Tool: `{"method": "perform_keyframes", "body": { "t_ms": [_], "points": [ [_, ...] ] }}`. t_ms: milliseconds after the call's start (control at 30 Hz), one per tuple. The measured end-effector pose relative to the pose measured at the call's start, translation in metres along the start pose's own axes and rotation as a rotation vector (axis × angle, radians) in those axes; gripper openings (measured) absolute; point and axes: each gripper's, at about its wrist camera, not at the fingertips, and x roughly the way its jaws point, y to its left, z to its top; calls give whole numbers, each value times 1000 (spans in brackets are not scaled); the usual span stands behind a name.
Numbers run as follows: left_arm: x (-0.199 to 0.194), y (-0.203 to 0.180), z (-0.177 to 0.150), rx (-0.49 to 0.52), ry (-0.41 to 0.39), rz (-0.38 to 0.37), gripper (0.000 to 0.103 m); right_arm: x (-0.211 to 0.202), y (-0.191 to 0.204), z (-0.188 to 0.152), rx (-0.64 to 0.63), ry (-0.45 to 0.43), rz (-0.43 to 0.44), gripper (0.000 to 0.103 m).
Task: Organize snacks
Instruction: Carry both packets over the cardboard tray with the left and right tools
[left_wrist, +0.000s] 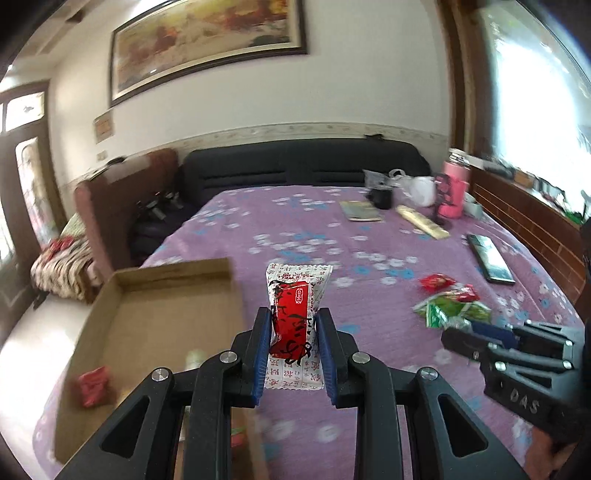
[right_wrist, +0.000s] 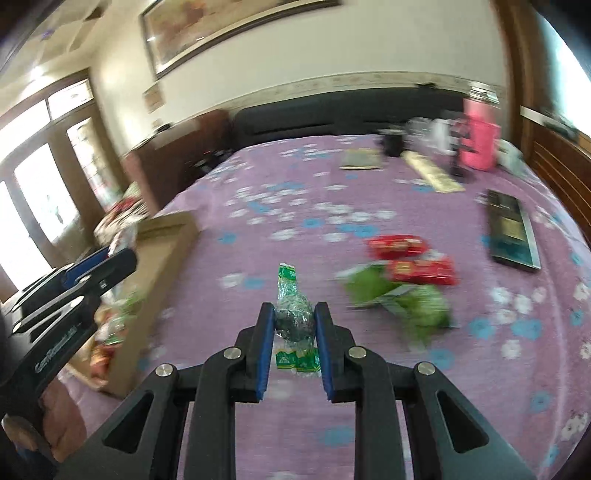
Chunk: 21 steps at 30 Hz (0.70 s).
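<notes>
My left gripper (left_wrist: 294, 317) is shut on a red-and-white snack packet (left_wrist: 293, 317), held above the purple bedspread just right of the open cardboard box (left_wrist: 162, 317). A small red packet (left_wrist: 94, 384) lies inside the box. My right gripper (right_wrist: 294, 317) is shut on a clear candy with green wrapper ends (right_wrist: 293, 314), lifted over the bed. In the left wrist view the right gripper (left_wrist: 476, 334) shows at the right edge. In the right wrist view the left gripper (right_wrist: 99, 267) shows at the left, over the box (right_wrist: 159, 295). Loose red packets (right_wrist: 406, 258) and green packets (right_wrist: 399, 299) lie on the bed.
A dark phone or tablet (left_wrist: 489, 258) lies to the right on the bedspread. At the far end are a booklet (left_wrist: 360, 211), a pale flat pack (left_wrist: 423, 221), a white bag (left_wrist: 419, 190) and a pink bottle (left_wrist: 454, 188). A wooden ledge (left_wrist: 524, 221) runs along the right side.
</notes>
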Motion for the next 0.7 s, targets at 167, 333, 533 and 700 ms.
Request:
{"method": "perform_keyframes", "body": {
  "t_ms": [167, 333, 533, 700],
  "points": [
    [-5, 63, -16, -84, 19, 94, 26, 13, 65, 2, -99, 28, 103, 21],
    [8, 110, -38, -160, 84, 179, 26, 37, 115, 2, -153, 81, 183, 21],
    [24, 129, -57, -195, 141, 176, 26, 65, 147, 2, -175, 132, 213, 21],
    [23, 128, -57, -203, 130, 143, 26, 82, 154, 5, -161, 150, 226, 21]
  ]
}}
